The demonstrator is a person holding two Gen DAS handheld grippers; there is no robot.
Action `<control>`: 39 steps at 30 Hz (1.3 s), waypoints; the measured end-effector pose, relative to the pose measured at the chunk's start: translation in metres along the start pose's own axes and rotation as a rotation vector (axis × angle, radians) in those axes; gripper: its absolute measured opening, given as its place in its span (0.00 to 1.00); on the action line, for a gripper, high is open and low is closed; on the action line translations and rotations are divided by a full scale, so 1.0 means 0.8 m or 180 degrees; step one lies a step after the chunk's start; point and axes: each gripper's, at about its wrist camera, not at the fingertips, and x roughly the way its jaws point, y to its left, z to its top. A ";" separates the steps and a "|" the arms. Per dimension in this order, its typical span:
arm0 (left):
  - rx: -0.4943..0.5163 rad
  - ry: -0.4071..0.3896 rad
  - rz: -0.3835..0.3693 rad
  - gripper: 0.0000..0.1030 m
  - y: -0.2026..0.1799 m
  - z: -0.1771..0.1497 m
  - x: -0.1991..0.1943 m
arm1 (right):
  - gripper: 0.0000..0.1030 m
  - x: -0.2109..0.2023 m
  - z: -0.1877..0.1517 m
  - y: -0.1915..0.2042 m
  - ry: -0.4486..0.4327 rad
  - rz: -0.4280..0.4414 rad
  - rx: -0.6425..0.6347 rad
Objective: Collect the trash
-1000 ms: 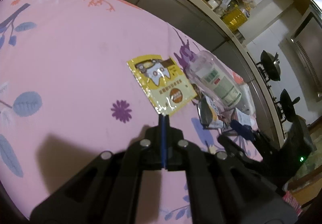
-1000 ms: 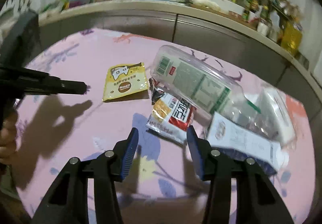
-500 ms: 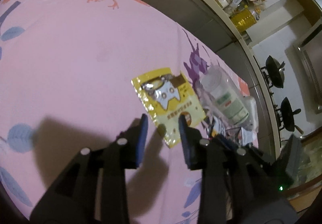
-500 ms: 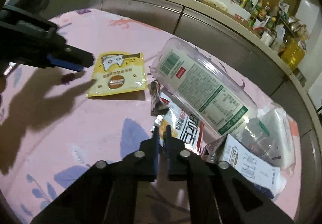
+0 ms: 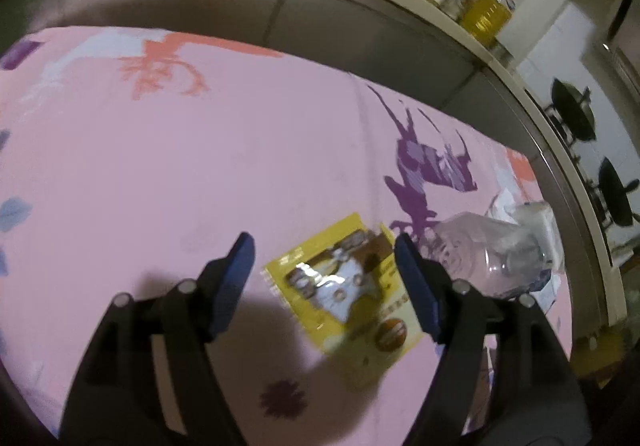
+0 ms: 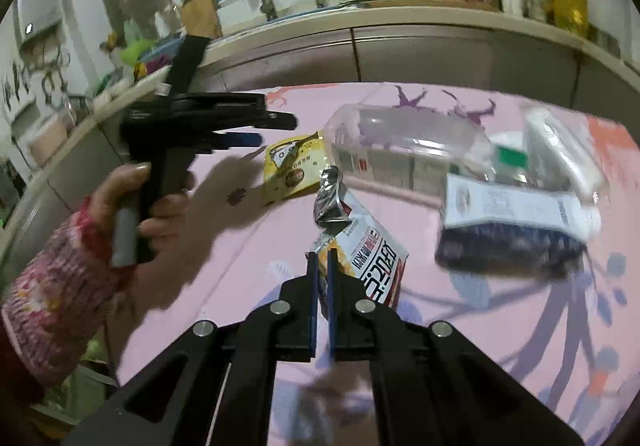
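A yellow snack packet [image 5: 344,286] [image 6: 294,169] lies flat on the pink flowered tablecloth [image 5: 200,145]. My left gripper [image 5: 322,246] [image 6: 276,130] hovers just above it. Its jaws are opening, one on each side of the packet, and the pads do not touch it. My right gripper [image 6: 322,258] is shut on the edge of a red-and-white snack wrapper [image 6: 372,258], whose crumpled silver end sticks up. A clear plastic bottle [image 6: 400,141] [image 5: 492,258] lies on its side behind the wrapper.
Right of the wrapper are a white carton [image 6: 512,205] on a dark pack [image 6: 508,250] and a clear plastic bag [image 6: 560,149]. A hand in a pink knit sleeve [image 6: 60,278] holds the left gripper. A cluttered kitchen counter [image 6: 360,17] runs behind the table.
The left gripper went from shut to open and moved forward over the yellow packet. The right gripper closed on the snack wrapper and raised it off the cloth.
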 end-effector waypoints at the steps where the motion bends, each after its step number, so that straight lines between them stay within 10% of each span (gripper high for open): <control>1: 0.0036 0.0002 0.0018 0.67 -0.002 0.000 0.004 | 0.01 -0.007 -0.004 -0.003 -0.0011 0.0019 0.0072; 22: 0.0150 0.0265 -0.0485 0.67 -0.080 -0.106 -0.011 | 0.02 -0.072 -0.048 -0.062 -0.0187 0.0077 0.0728; 39: -0.0144 0.0485 -0.1407 0.67 -0.123 -0.143 -0.017 | 0.02 -0.088 -0.065 -0.091 -0.0253 0.0012 0.0955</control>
